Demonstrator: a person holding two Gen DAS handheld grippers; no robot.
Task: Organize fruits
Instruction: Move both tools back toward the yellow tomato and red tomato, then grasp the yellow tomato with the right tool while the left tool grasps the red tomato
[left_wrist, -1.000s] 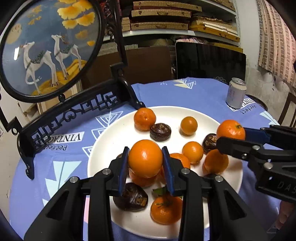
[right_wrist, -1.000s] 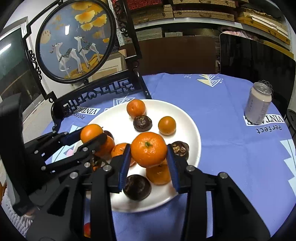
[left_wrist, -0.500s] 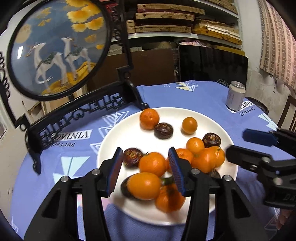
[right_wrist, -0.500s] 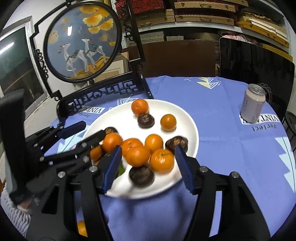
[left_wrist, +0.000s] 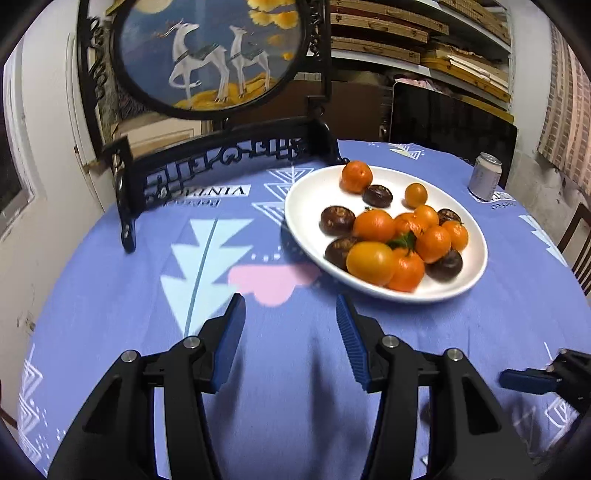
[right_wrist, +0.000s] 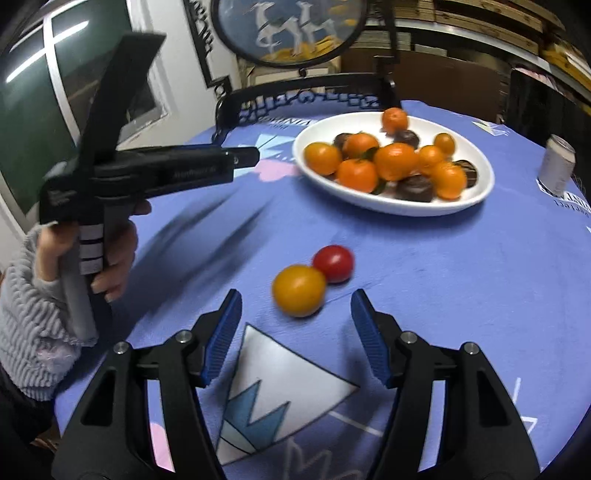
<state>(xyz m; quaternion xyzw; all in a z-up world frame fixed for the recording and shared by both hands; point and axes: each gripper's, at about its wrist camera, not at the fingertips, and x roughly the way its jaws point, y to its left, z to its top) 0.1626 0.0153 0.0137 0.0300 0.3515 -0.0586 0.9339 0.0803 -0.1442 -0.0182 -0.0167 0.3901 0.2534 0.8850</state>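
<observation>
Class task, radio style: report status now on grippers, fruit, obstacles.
Left gripper open, empty. Right gripper open, empty, behind yellow fruit and red fruit on cloth. Plate loaded. Nothing in the way.

The tabletop (right_wrist: 443, 266), under a blue patterned cloth, carries a white plate (right_wrist: 480, 192); near it lie two loose fruits (right_wrist: 299, 291), beyond it a can (right_wrist: 556, 166) and a black stand (left_wrist: 221, 162).

Both my grippers empty, angled downward

My left gripper (left_wrist: 290, 325) stood with jaws apart, nothing between them; my right gripper (right_wrist: 296, 317) was likewise parted and empty, while my left hand (right_wrist: 107, 258) clasped its handle.
</observation>
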